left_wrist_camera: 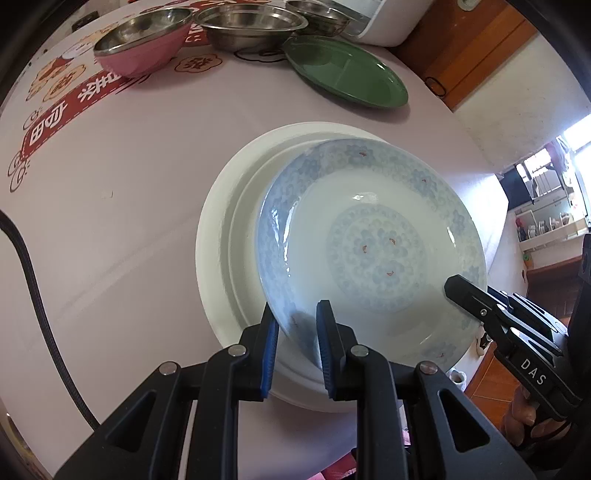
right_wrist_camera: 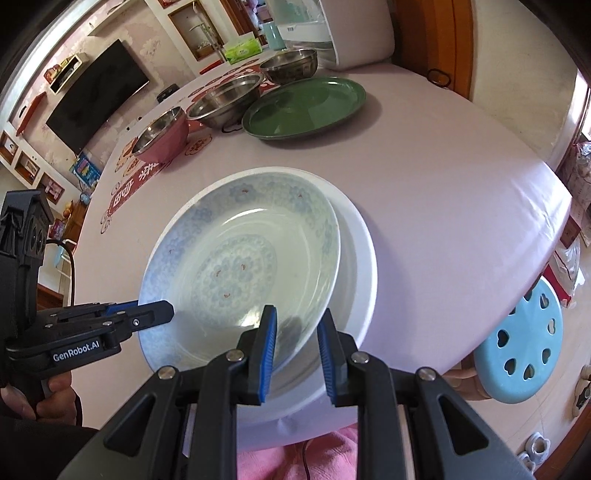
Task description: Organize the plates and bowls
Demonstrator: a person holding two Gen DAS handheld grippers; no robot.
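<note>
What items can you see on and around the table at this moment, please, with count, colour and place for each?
patterned plate: one, pale blue floral, held tilted over the white plate
white plate: one, white, near table edge
green plate: one, green, far side
pink bowl: one, pink with steel inside, far left
steel bowls: two, silver, far side
table: one, pale pink cloth
stool: one, light blue, beside table
left gripper: black and blue, shut on the patterned plate's rim
right gripper: black and blue, shut on the same rim
</note>
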